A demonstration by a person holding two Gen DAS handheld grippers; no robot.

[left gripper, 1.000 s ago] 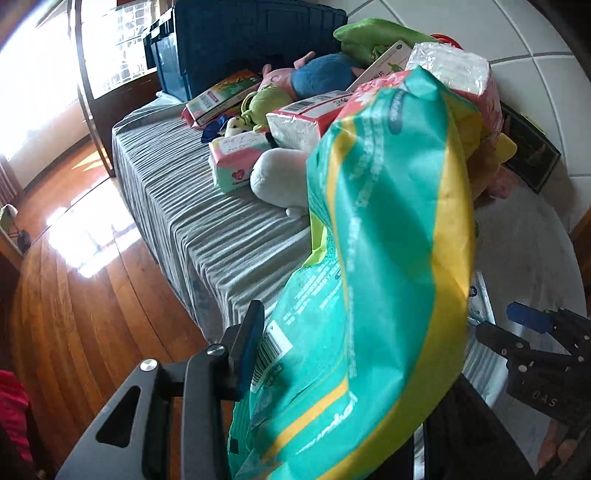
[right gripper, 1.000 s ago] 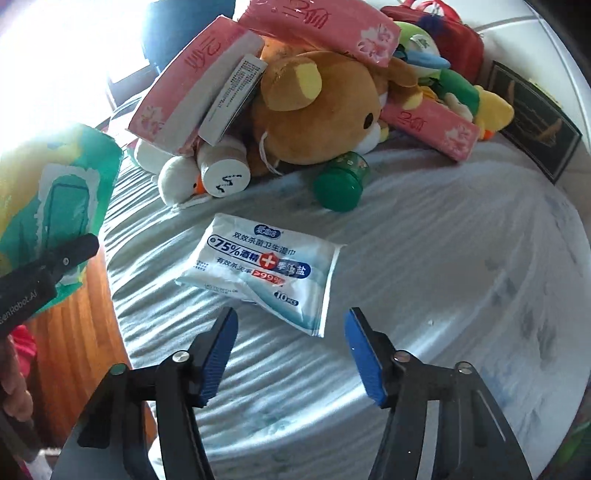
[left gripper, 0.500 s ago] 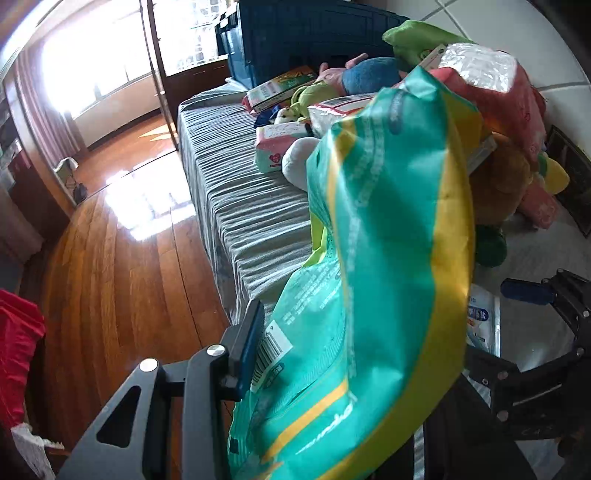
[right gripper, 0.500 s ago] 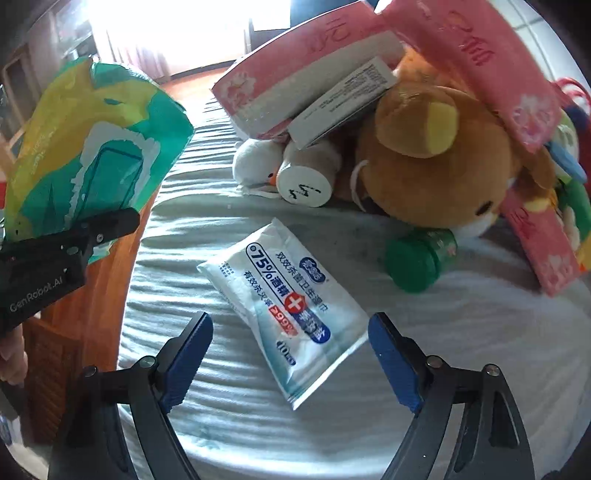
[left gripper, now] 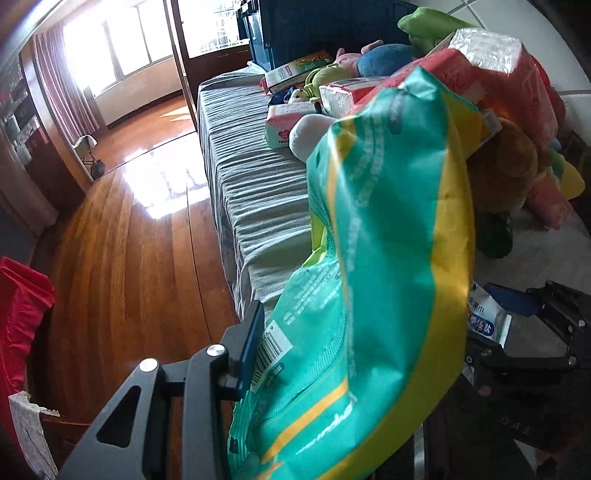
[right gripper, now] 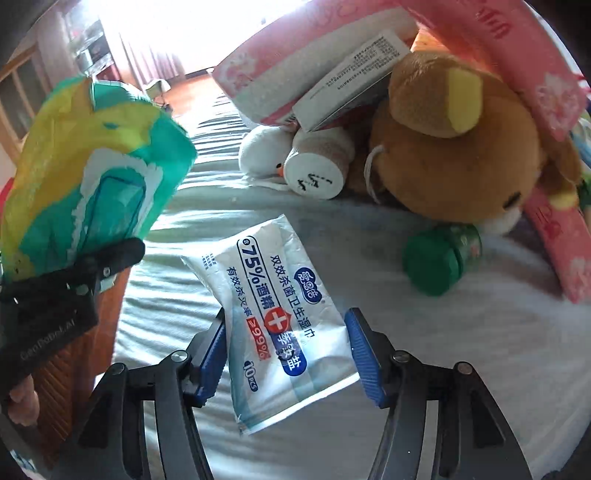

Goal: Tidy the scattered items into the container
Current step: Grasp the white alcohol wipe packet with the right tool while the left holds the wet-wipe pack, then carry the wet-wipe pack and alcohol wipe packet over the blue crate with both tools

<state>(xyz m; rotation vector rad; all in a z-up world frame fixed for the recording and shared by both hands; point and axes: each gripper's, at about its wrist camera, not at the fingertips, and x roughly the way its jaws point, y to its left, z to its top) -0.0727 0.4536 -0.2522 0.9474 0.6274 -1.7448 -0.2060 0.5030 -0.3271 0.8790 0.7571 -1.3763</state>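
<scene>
While the right hand-held gripper (right gripper: 286, 354) is closing its blue ribbed pads round the wipes pack (right gripper: 275, 314), we see the near pad against one long edge and the far pad just short of the other, so nothing is clamped yet. The pack lies flat on the cloth-covered counter (right gripper: 443, 369), near its edge: a thin, glossy film pouch, soft and probably light. We judge it will crumple and bow upward if pinched across its width, and the slick film may slide, so a hold low on the fuller middle looks safest, not the sealed end flap.

Our left hand-held gripper (left gripper: 332, 373) is clenched on the green-and-yellow bag (left gripper: 369, 277), a crinkly plastic pack that bulges past its one visible pad and hangs off the counter's side.

Beyond the pack lie a hard green-capped bottle (right gripper: 439, 258), a plush brown bear (right gripper: 461, 155), a white-lidded tub (right gripper: 314, 173) and pink tissue packs (right gripper: 295, 66). The dark blue crate (left gripper: 332, 26), likely the container, stands at the counter's far end.
</scene>
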